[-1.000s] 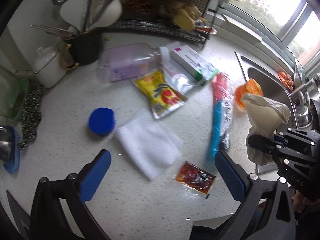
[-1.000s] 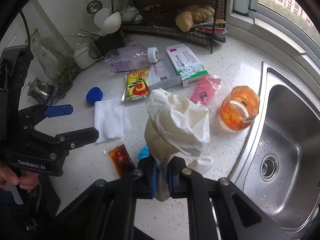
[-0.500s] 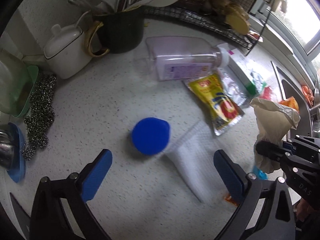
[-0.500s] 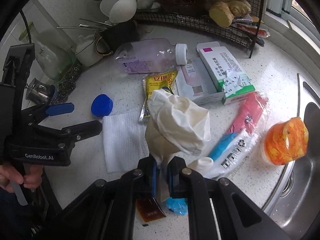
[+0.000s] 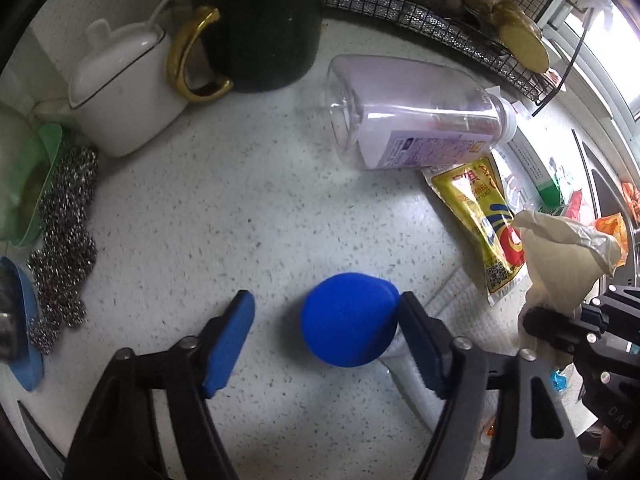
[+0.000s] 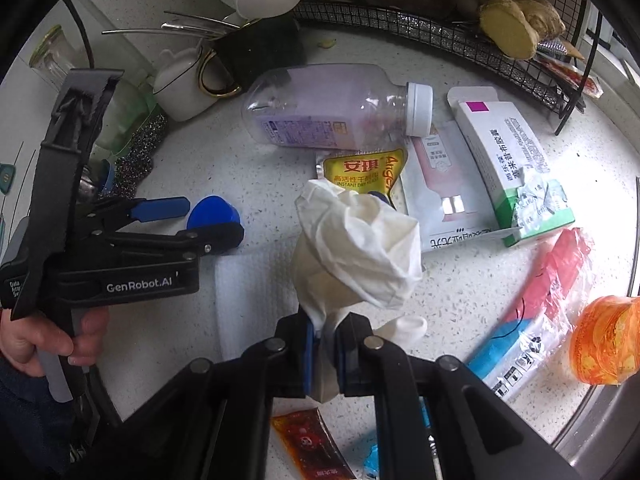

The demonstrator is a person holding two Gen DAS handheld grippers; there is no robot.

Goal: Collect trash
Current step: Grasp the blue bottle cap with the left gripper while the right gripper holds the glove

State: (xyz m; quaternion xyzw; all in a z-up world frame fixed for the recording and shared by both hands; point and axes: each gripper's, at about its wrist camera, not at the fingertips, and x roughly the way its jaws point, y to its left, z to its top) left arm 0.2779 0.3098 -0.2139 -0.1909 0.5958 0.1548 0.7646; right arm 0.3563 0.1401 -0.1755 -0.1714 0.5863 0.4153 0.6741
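Observation:
A round blue cap (image 5: 350,320) lies on the speckled counter (image 5: 240,216). My left gripper (image 5: 324,304) points down around it and its jaws are closing. The right pad (image 5: 416,344) touches the cap's edge and the left pad (image 5: 228,344) still stands off it. In the right wrist view the cap (image 6: 212,208) shows between the left gripper's fingers (image 6: 212,218). My right gripper (image 6: 324,328) is shut on a crumpled white wad (image 6: 356,252), held above the counter. Nearby trash: a clear bottle (image 6: 332,112), a yellow sachet (image 6: 360,168), a paper towel (image 6: 252,288).
A black mug (image 5: 260,32), a white pot (image 5: 124,92) and steel scourers (image 5: 64,248) crowd the back left. A wire rack (image 6: 460,20) lines the back. A white-green box (image 6: 512,164), a red-blue wrapper (image 6: 536,320), a sauce packet (image 6: 308,444) and an orange wad (image 6: 604,340) lie right.
My left gripper has come down and left over the blue cap, and its jaws have narrowed around it. My right gripper has shifted left with the white wad still in it.

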